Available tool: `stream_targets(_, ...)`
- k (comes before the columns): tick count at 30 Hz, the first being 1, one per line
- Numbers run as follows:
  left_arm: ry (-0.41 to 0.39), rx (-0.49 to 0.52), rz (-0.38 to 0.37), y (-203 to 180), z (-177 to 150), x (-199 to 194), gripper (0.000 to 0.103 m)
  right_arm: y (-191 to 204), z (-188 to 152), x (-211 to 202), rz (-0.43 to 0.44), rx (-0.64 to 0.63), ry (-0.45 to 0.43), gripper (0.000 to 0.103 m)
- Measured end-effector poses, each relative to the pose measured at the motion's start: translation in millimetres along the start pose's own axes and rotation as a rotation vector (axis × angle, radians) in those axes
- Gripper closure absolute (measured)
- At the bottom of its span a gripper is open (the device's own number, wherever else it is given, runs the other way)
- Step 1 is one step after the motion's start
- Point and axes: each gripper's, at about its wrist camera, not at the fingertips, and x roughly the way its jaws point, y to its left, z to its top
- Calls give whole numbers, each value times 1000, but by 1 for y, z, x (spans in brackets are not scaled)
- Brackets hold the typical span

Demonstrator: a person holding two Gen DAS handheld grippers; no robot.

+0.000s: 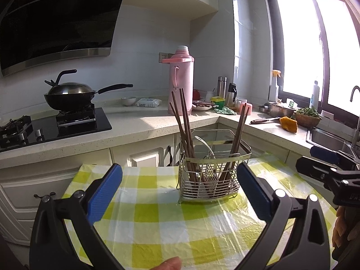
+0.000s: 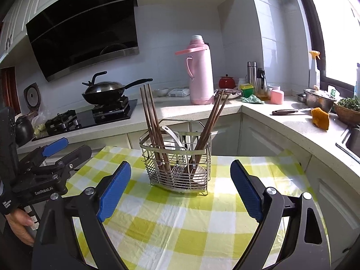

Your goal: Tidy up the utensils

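One checked tablecloth (image 1: 157, 213) beside kitchen counters (image 1: 139, 121).

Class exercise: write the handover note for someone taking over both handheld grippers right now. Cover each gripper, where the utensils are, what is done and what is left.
Left gripper: open, nothing between its fingers, facing the wire basket.
Right gripper: open, also empty, facing the same basket from the other side.
Basket stands upright on the checked tablecloth.
Chopsticks stand in two bunches, one at each end of the basket; a white spoon sits between them.
Done: all visible utensils are in the basket; none lie on the cloth.
Left: apparently little; check whether the two chopstick bunches should be joined.
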Motion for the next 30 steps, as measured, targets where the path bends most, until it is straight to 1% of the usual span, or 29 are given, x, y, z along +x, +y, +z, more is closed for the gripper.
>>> stream_targets(3,5,12,10,-7,-4,7,5,-4,-2,2,-35,13,-17,18)
stream_targets(7,15,9,21,-11,-10,15,5,-6,-4,6,-73,-6,-21,18)
stream_targets(18,44,17,17,-10,-15,28,5,-14,-8,17,-72,1,-1,18)
stream_targets(30,47,6,-10,-4,-14,21,5,-11,-10,17,-74,-16,3,18)
